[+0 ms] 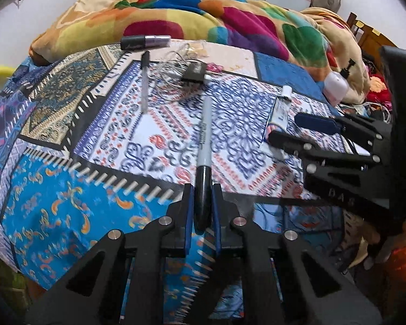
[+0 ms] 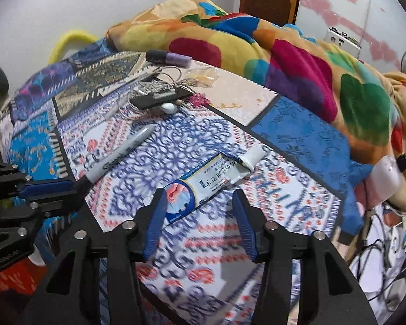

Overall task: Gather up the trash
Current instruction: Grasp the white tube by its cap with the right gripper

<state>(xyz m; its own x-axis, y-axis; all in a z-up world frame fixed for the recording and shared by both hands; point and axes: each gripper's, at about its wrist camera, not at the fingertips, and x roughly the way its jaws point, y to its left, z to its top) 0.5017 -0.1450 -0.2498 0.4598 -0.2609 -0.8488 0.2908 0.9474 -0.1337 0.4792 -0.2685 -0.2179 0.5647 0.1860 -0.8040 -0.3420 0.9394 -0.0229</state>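
The patchwork bedsheet point(image 1: 67, 205) carries the clutter, with a rumpled heart-print blanket point(image 1: 230, 19) heaped along its far side. On the sheet lie a squeezed ointment tube point(image 2: 211, 181), a grey marker pen point(image 1: 205, 132), a clear pen point(image 1: 144, 81), a lipstick point(image 1: 146, 40) and a tangle of earphone wire point(image 1: 173, 65) beside a small black case point(image 1: 195, 71).

The left gripper point(image 1: 203, 211) has its blue pads pressed against the marker's black cap, so it has the pen pinched at one end while the barrel lies out across the sheet. Held so far from the middle, the pen will likely droop or swing; a slow, level lift seems wise.

The right gripper point(image 2: 200, 211) stands wide apart and holds nothing, its jaws flanking the flat end of the tube. It should probably settle lower, straddle the tube's width squarely and close on the body, not the crimped edge
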